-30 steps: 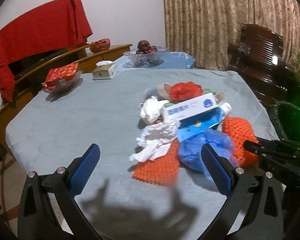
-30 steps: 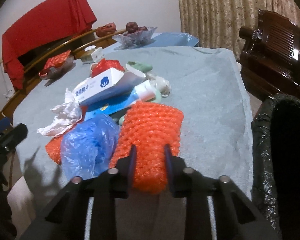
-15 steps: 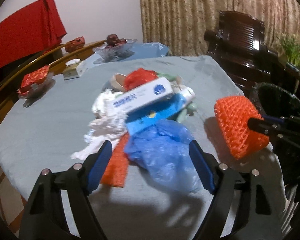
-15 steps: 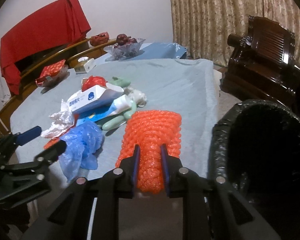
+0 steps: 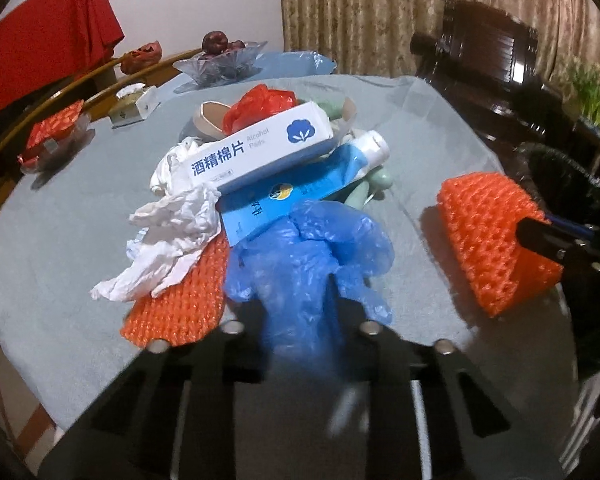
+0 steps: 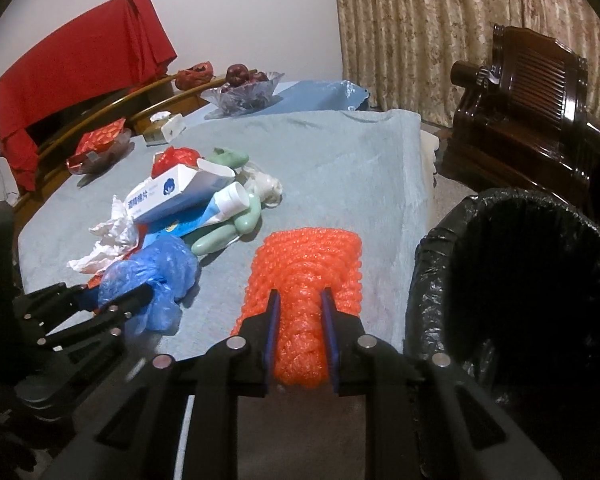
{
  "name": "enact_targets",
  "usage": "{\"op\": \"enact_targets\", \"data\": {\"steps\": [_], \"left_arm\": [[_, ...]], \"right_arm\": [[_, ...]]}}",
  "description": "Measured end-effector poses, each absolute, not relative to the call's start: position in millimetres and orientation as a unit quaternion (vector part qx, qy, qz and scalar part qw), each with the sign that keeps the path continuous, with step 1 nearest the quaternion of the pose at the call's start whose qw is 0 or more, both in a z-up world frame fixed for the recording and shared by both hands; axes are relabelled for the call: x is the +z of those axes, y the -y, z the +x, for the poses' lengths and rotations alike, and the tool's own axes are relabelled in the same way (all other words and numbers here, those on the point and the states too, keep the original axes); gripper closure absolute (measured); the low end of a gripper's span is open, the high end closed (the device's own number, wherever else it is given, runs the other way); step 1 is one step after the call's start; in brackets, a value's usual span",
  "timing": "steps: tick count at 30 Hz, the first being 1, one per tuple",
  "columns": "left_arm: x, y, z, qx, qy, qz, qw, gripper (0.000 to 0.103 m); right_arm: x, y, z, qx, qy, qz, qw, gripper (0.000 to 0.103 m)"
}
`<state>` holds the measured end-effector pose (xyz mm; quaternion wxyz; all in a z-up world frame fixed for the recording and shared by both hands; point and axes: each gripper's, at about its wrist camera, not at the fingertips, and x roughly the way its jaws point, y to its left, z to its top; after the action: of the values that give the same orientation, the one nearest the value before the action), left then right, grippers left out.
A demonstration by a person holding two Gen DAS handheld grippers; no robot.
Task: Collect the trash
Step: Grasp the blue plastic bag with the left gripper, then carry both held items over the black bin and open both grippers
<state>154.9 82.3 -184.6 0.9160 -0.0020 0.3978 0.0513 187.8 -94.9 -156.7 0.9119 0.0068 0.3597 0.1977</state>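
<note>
A trash pile lies on the grey-blue tablecloth [image 5: 80, 216]: a white alcohol-pad box [image 5: 256, 152], a blue toothpaste tube [image 5: 300, 188], crumpled white tissue [image 5: 168, 236], a red bag [image 5: 260, 104] and an orange foam net [image 5: 184, 304]. My left gripper [image 5: 300, 312] is shut on the blue plastic bag [image 5: 312, 240], which also shows in the right wrist view [image 6: 152, 272]. My right gripper [image 6: 300, 308] is shut on a second orange foam net [image 6: 312, 264], held beside the black-lined trash bin [image 6: 512, 280].
A glass fruit bowl [image 6: 240, 92], a tissue box [image 6: 164, 128] and a red-wrapped dish [image 6: 100, 144] stand at the table's far side. A dark wooden chair [image 6: 532, 116] stands behind the bin. A red cloth [image 6: 80, 56] hangs at the back left.
My left gripper has closed onto the blue plastic bag. My right gripper has carried the orange foam net off the pile toward the bin.
</note>
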Motion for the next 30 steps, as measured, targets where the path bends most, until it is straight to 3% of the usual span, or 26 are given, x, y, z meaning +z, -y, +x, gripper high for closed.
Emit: {"op": "enact_targets", "data": {"steps": [2, 4, 19, 30], "left_arm": [[-180.6, -82.2, 150.8, 0.049, -0.396, -0.008, 0.917, 0.097], [-173.2, -81.8, 142.7, 0.04, -0.388, -0.015, 0.921, 0.101], [-114.6, -38.8, 114.8, -0.032, -0.332, -0.007, 0.943, 0.101], [-90.0, 37.5, 135.8, -0.123, -0.303, 0.007, 0.945, 0.101]], "right_arm": [[-153.0, 95.3, 186.1, 0.199, -0.355, 0.009, 0.913, 0.083], [-147.8, 96.3, 183.0, 0.2, -0.349, 0.01, 0.915, 0.083], [-105.4, 142.8, 154.9, 0.167, -0.309, 0.025, 0.936, 0.083], [-87.8, 228.4, 139.5, 0.079, -0.287, 0.047, 0.953, 0.083]]}}
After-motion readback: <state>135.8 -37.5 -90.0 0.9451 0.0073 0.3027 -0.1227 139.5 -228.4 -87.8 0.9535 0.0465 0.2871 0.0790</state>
